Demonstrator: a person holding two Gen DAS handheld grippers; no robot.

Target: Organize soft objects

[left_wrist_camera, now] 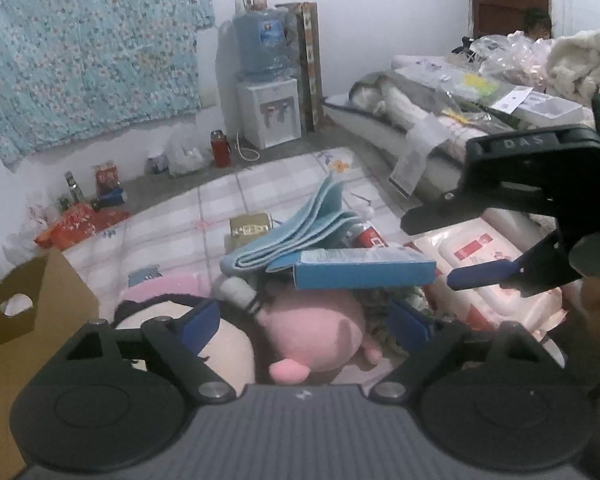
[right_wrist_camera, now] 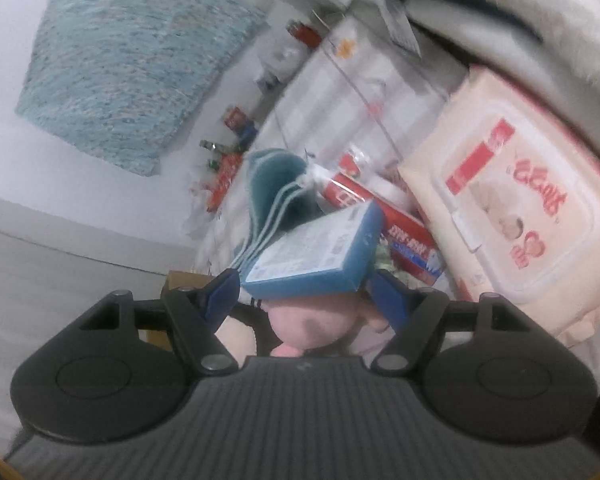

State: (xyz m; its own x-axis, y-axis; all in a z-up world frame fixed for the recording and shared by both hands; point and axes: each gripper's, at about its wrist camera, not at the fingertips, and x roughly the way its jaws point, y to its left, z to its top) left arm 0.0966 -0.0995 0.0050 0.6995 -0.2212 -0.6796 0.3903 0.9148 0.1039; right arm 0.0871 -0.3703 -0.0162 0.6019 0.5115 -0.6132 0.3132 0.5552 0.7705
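A pink plush toy [left_wrist_camera: 316, 336] lies on the checked mattress [left_wrist_camera: 228, 200], right under my left gripper [left_wrist_camera: 306, 326], whose blue fingers stand open on either side of it without pressing. A cream and black plush [left_wrist_camera: 224, 344] lies beside it, under the left finger. A blue carton [left_wrist_camera: 364, 270] rests on top of a folded light-blue towel [left_wrist_camera: 296, 236]. My right gripper [left_wrist_camera: 429, 252] comes in from the right, open, at the carton's end. In the right wrist view, which is tilted, the carton [right_wrist_camera: 316, 264] and the pink plush [right_wrist_camera: 308, 328] sit between the open right gripper's [right_wrist_camera: 304, 296] fingers.
A cardboard box [left_wrist_camera: 20, 320] stands at the left. A wet-wipes pack [right_wrist_camera: 520, 216], a red toothpaste box [right_wrist_camera: 380, 208] and a small olive packet [left_wrist_camera: 248, 228] lie around the towel. Piled bedding and bags [left_wrist_camera: 480, 92] fill the right. A water dispenser [left_wrist_camera: 268, 112] stands by the wall.
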